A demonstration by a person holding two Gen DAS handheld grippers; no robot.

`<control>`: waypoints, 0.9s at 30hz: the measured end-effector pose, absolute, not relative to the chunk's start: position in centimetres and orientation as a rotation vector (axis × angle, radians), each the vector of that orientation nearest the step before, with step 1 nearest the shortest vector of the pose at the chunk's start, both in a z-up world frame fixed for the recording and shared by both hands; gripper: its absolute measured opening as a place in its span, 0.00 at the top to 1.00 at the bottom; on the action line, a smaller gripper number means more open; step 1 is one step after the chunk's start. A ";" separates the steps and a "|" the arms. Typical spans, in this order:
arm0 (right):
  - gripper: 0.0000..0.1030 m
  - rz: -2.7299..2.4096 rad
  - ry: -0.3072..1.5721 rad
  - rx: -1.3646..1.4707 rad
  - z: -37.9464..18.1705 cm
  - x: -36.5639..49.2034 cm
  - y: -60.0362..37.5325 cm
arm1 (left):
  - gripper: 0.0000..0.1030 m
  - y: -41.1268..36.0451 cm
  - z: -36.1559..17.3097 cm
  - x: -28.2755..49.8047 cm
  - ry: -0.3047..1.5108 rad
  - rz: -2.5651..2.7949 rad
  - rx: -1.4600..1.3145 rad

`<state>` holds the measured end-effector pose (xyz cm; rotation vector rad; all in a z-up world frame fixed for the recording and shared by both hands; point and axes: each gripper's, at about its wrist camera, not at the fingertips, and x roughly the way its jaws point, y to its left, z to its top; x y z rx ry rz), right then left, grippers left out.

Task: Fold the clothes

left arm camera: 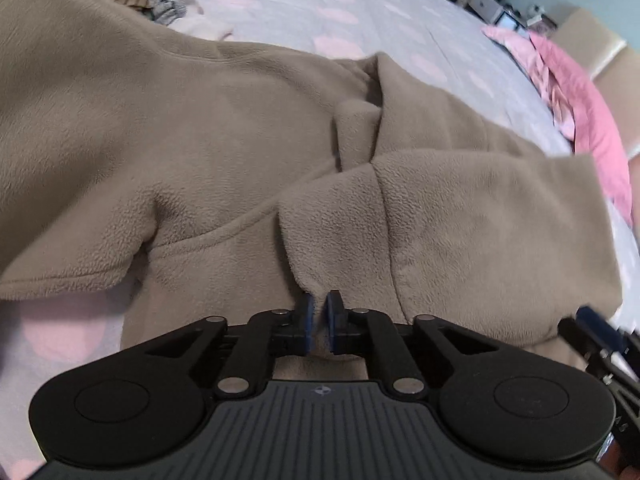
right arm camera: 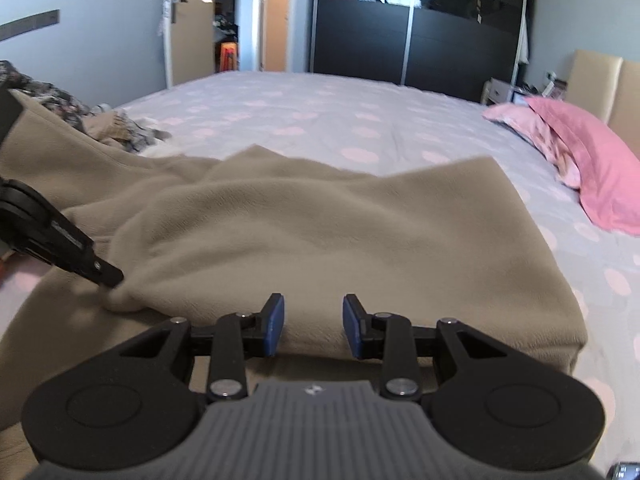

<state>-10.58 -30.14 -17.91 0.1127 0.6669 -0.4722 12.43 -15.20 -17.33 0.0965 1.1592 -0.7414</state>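
A tan fleece garment (left arm camera: 224,128) lies spread on the bed, with a part folded over its middle. My left gripper (left arm camera: 319,314) is shut on the near edge of that folded flap. In the right wrist view the same garment (right arm camera: 320,232) lies folded in front of me. My right gripper (right arm camera: 313,326) is open and empty just above the garment's near edge. The left gripper's body (right arm camera: 60,240) shows at the left of the right wrist view, its tip at a fold of the fleece.
The bed sheet (right arm camera: 320,112) is grey with pink dots. A pink pillow (right arm camera: 588,160) lies at the right by the headboard. A pile of other clothes (right arm camera: 80,116) lies at the far left. A dark wardrobe (right arm camera: 420,24) stands beyond the bed.
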 end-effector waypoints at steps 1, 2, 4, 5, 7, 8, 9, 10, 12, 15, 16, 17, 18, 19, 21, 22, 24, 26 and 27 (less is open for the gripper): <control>0.66 -0.481 0.674 0.121 -18.0 -10.6 -30.4 | 0.87 -15.0 -17.3 12.5 1.151 -0.741 0.085; 0.66 -0.488 0.679 0.130 -18.1 -10.7 -30.6 | 0.80 -15.0 -17.0 12.5 1.135 -0.745 0.080; 0.66 -0.492 0.679 0.143 -18.2 -10.9 -30.8 | 0.61 -14.8 -16.4 12.7 1.097 -0.744 0.066; 0.65 -0.493 0.677 0.146 -18.2 -11.0 -30.9 | 0.44 -14.7 -16.3 12.8 1.078 -0.742 0.059; 0.65 -0.491 0.676 0.143 -18.3 -10.9 -30.9 | 0.38 -14.7 -16.5 12.9 1.058 -0.749 0.050; 0.65 -0.489 0.677 0.142 -18.4 -11.0 -30.9 | 0.38 -14.8 -16.6 13.0 1.053 -0.752 0.044; 0.65 -0.486 0.678 0.143 -18.4 -11.0 -30.8 | 0.38 -15.0 -16.9 13.3 1.064 -0.754 0.027; 0.65 -0.483 0.678 0.143 -18.5 -11.0 -30.8 | 0.38 -15.0 -17.4 13.5 1.076 -0.755 -0.001; 0.65 -0.480 0.677 0.138 -18.4 -11.1 -30.7 | 0.40 -15.2 -18.4 13.9 1.096 -0.759 -0.053; 0.65 -0.478 0.677 0.129 -18.4 -11.0 -30.6 | 0.41 -15.9 -19.5 14.0 1.083 -0.762 -0.061; 0.65 -0.478 0.678 0.131 -18.5 -11.0 -30.6 | 0.41 -16.3 -19.5 13.9 1.071 -0.760 -0.048; 0.65 -0.477 0.681 0.133 -18.6 -10.9 -30.7 | 0.41 -16.6 -19.6 13.8 1.060 -0.758 -0.037; 0.65 -0.477 0.683 0.135 -18.6 -10.9 -30.8 | 0.41 -16.8 -19.6 13.7 1.050 -0.758 -0.031; 0.65 -0.478 0.686 0.136 -18.7 -10.9 -30.9 | 0.42 -17.0 -19.6 13.6 1.041 -0.759 -0.025; 0.64 -0.483 0.693 0.140 -19.0 -10.8 -31.0 | 0.60 -17.4 -19.5 13.4 1.023 -0.786 -0.027; 0.64 -0.486 0.697 0.146 -19.1 -10.8 -31.1 | 0.61 -17.5 -19.5 13.3 1.017 -0.796 -0.034; 0.64 -0.492 0.703 0.155 -19.2 -10.8 -31.3 | 0.66 -17.6 -19.3 12.9 0.990 -0.789 -0.020; 0.62 -0.493 0.706 0.154 -19.3 -10.8 -31.4 | 0.84 -17.1 -18.9 12.7 0.969 -0.780 -0.032; 0.62 -0.495 0.706 0.150 -19.2 -10.8 -31.4 | 0.85 -16.8 -18.6 12.8 0.968 -0.774 -0.040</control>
